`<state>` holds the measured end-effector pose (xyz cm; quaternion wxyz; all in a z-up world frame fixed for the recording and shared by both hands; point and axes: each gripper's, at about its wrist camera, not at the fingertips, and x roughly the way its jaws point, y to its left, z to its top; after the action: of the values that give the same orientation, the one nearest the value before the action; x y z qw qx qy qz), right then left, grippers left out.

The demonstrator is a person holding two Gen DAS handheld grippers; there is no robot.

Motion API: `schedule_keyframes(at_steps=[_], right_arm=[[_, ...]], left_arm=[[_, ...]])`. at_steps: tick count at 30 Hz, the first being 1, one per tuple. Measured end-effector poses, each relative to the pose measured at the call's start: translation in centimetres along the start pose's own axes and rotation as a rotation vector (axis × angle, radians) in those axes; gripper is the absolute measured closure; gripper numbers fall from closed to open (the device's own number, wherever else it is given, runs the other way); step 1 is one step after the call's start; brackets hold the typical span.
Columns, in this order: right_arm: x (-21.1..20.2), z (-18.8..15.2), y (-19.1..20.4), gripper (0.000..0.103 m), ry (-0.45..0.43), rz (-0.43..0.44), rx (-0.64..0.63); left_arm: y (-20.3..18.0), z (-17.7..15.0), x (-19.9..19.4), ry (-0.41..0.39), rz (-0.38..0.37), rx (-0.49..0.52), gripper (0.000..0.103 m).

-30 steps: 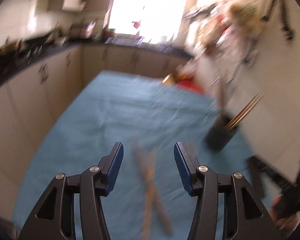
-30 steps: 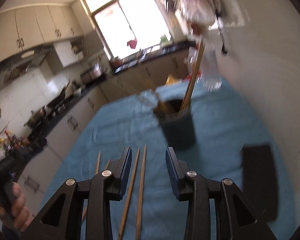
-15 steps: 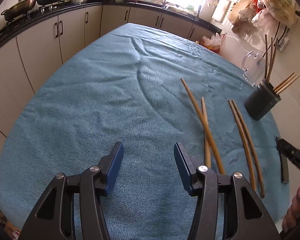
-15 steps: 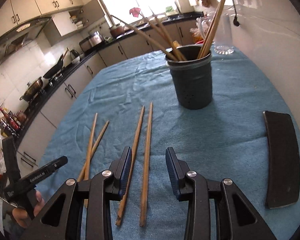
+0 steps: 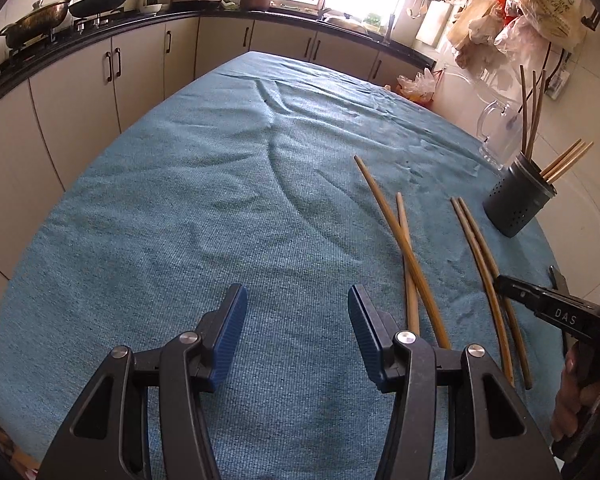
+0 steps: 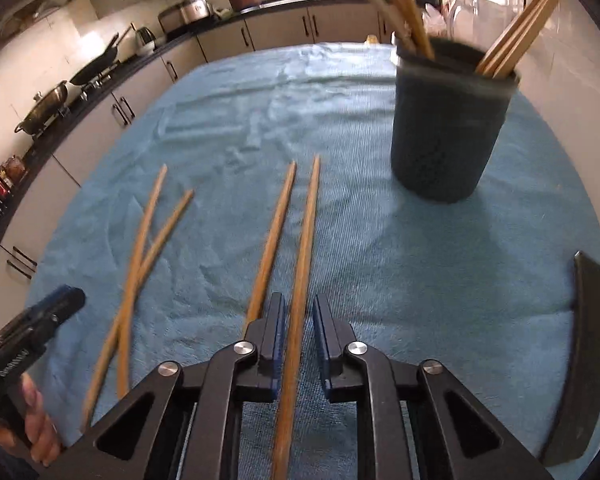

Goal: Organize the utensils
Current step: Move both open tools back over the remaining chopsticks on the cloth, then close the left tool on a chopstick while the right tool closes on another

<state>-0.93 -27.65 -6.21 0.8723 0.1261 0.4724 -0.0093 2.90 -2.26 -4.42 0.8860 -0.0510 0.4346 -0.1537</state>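
Right hand-held gripper [image 6: 298, 320] just closing, jaws perhaps not yet pinching; left hand-held gripper [image 5: 298, 332] agape

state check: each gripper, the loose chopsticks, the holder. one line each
right gripper: jaws just closing around one chopstick, small gaps still show at the pads
left gripper: open, nothing between jaws
neighbouring chopstick: flat on blue cloth, outside the jaws
crossed chopsticks: flat, overlapping
holder: upright, chopsticks inside
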Motion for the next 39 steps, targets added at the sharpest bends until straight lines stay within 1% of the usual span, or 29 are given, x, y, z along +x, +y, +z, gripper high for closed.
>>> schedule_keyframes(at_steps=[1,2,6,8,10,12,13,16,17,20,23,24,25,27,28,29,30,32,33,36,39], right_arm=[[-0.1,-0.1,0.0,0.093,-0.019,-0.010,-0.013],[-0.1,-0.2,0.0,0.094,-0.016,-0.020,-0.024],[-0.9,-0.9,-0.6,0.095,0.002,-0.028,-0.024],[-1.5,-1.4,-1.0,0.095,0.024,-0.033,-0.020],[-2.2,-2.1,-1.4,0.095,0.047,-0.032,-0.021],[-3.0,-2.4,-1.7,0.095,0.037,-0.041,-0.039],[-3.5,-2.4,-1.8,0.095,0.027,-0.050,-0.045],[-3.9,-1.5,-2.1,0.094,-0.002,-0.041,-0.036],[-3.8,-1.2,-2.2,0.094,-0.006,-0.035,-0.024],[-3.9,-0.5,-2.4,0.093,-0.022,0.006,0.006],[-3.6,-0.3,-2.7,0.093,-0.024,0.013,0.023],[-3.6,-0.2,-2.8,0.093,-0.022,0.017,0.028],[-3.6,-0.2,-2.9,0.093,-0.021,0.021,0.037],[-3.7,-0.1,-3.1,0.093,-0.025,0.028,0.049],[-3.7,0.1,-3.1,0.093,-0.025,0.027,0.047],[-3.5,0.4,-3.0,0.093,-0.023,0.023,0.045],[-3.3,0.6,-3.0,0.093,-0.020,0.019,0.044],[-3.0,1.0,-2.9,0.093,-0.007,0.018,0.037],[-2.7,1.2,-2.8,0.093,0.001,0.018,0.028],[-1.6,2.1,-2.3,0.092,0.029,0.011,0.008],[-0.3,2.9,-2.0,0.090,0.058,0.008,-0.004]], left_arm=[[0.0,0.0,0.0,0.001,0.000,-0.001,0.052],[0.0,0.0,0.0,0.001,0.000,-0.001,0.052],[0.0,0.1,0.1,0.009,0.001,0.002,0.052],[0.0,0.3,0.1,0.027,0.001,0.002,0.052],[0.1,0.8,0.0,0.057,-0.027,-0.016,0.052],[0.3,1.7,0.2,0.092,-0.086,-0.053,0.052],[0.1,2.1,0.2,0.102,-0.103,-0.063,0.052],[-0.9,3.6,0.9,0.136,-0.132,-0.060,0.052],[-1.5,4.4,1.4,0.153,-0.154,-0.053,0.052],[-2.7,5.9,3.0,0.193,-0.165,-0.057,0.052],[-3.8,7.5,5.2,0.233,-0.136,-0.060,0.052],[-4.3,7.9,6.1,0.255,-0.133,-0.054,0.054],[-4.6,8.1,6.8,0.269,-0.120,-0.051,0.058],[-5.4,8.4,8.3,0.305,-0.082,-0.042,0.060],[-5.9,8.7,8.4,0.290,-0.062,-0.020,0.061],[-6.2,8.7,8.6,0.291,-0.045,-0.007,0.066],[-6.6,8.8,8.9,0.295,-0.024,0.005,0.067],[-7.0,8.8,9.0,0.289,0.023,0.026,0.085],[-7.0,8.8,9.1,0.290,0.033,0.031,0.090],[-6.6,8.6,8.9,0.294,0.019,0.027,0.096],[-5.6,8.4,8.4,0.295,-0.008,0.006,0.097]])
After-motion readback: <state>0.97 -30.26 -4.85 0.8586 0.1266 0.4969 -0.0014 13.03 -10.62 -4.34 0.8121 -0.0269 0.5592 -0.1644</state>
